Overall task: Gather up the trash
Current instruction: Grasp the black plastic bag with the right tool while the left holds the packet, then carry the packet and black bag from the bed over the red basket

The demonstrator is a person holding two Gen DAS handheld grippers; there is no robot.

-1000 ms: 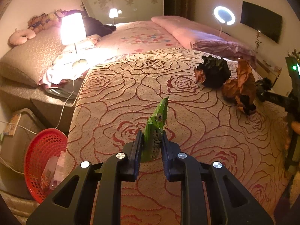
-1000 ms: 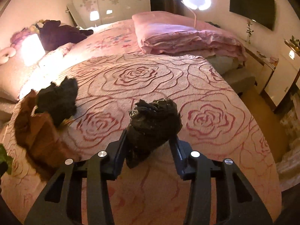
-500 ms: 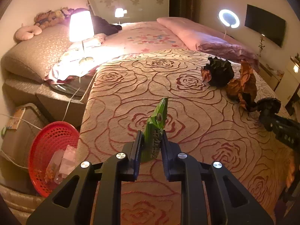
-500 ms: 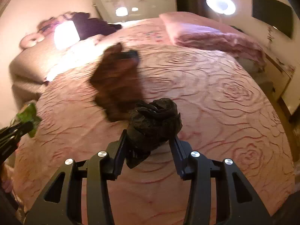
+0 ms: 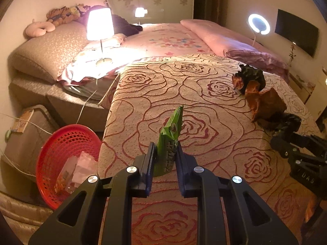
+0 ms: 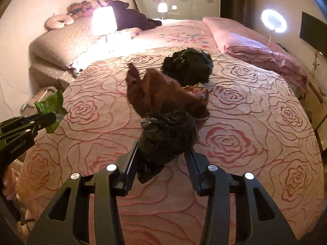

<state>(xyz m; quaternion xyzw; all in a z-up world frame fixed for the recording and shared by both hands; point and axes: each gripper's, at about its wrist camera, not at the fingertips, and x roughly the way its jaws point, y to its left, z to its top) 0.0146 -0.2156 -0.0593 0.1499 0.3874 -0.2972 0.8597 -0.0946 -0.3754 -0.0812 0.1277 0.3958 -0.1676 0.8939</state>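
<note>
- Since a second ago: black crumpled bag (image 6: 166,136) carried leftward across the bed (image 6: 255,183) in the right gripper (image 6: 161,159); brown paper wad (image 6: 163,96) and second black wad (image 6: 188,66), formerly off to the left of that view, now dead ahead. Red basket (image 5: 61,155) drawn further into the left view.
- Green wrapper (image 5: 169,140) clamped upright in the left gripper (image 5: 164,161), long axis pointing up and away from the camera, above the bed's left edge.
- Right gripper closed on the black crumpled bag, jaws wider apart, load bulging above them.
- Deciding relation: red basket on the floor, down-left of the left gripper, beside the bed; left hand judged nearer, right gripper (image 5: 290,140) well off to the right.
- Basket already holding pale packets.
- Print visible on the wrapper, not legible; faint lettering on the right gripper body, unreadable.
</note>
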